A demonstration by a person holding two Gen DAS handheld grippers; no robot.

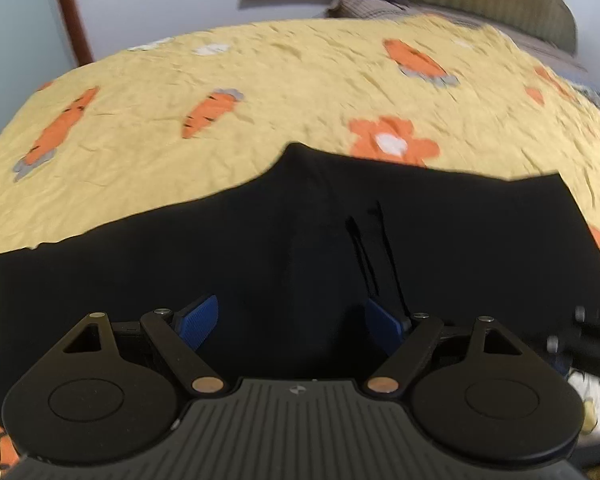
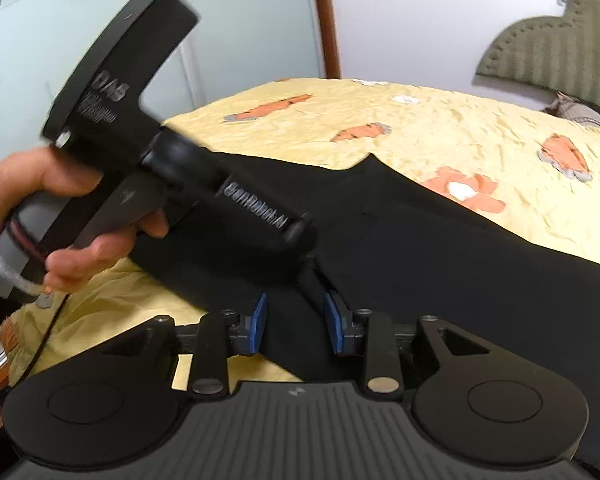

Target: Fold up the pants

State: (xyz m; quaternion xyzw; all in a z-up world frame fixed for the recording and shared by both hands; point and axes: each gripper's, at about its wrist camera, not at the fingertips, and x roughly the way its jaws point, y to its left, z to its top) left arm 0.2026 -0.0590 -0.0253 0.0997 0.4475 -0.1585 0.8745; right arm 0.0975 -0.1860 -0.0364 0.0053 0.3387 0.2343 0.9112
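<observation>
Black pants [image 1: 340, 248] lie spread flat on a yellow bedspread [image 1: 260, 92] with carrot prints. Two thin drawstrings [image 1: 376, 248] rest on the cloth near the waist. My left gripper [image 1: 292, 324] hovers over the near part of the pants, its blue-padded fingers [image 1: 198, 320] wide apart and empty. My right gripper [image 2: 296, 324] is open above the pants' near edge [image 2: 420, 248], with black cloth between and under its fingers but not pinched. The left gripper's body, held in a hand [image 2: 172, 152], shows in the right wrist view, over the pants.
A green padded headboard [image 2: 560, 64] and a pillow [image 1: 364, 4] stand at the far end of the bed. A wardrobe with a brown frame [image 2: 324, 20] lines the wall beyond the bed. The right gripper's body [image 1: 592, 340] shows at the left view's right edge.
</observation>
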